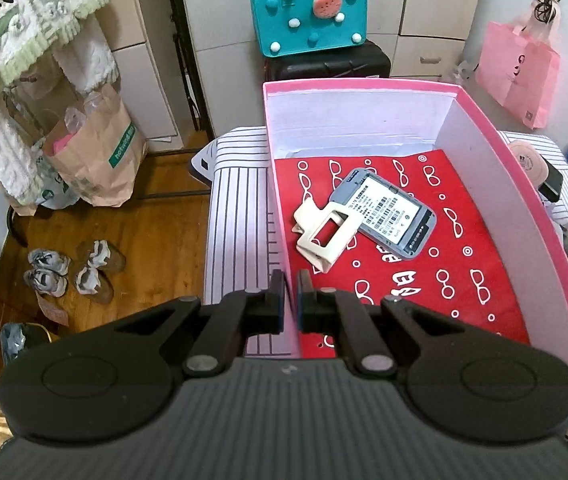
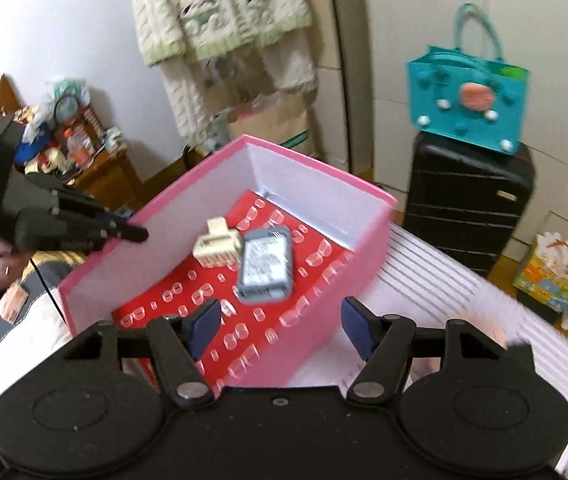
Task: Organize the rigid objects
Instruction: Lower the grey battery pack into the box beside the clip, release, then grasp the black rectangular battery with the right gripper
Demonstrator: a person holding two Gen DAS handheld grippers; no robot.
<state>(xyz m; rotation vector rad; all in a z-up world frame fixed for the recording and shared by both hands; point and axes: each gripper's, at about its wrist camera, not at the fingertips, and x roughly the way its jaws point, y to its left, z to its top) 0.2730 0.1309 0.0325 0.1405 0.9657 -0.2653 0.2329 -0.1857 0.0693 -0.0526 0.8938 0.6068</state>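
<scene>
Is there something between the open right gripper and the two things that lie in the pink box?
Only the box's near wall stands below the right gripper. From above, nothing visible covers the grey device or the cream clip.

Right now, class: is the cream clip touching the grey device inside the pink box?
Touching. The left wrist view shows the cream clip overlapping the grey device's edge, no gap between them, on the pink box's red liner.

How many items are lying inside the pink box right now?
2, on the red sheet in the pink box: a cream hair clip near the middle, and a grey device beside it, overlapping the clip. Nothing else shows, though the near corner is hidden.
</scene>
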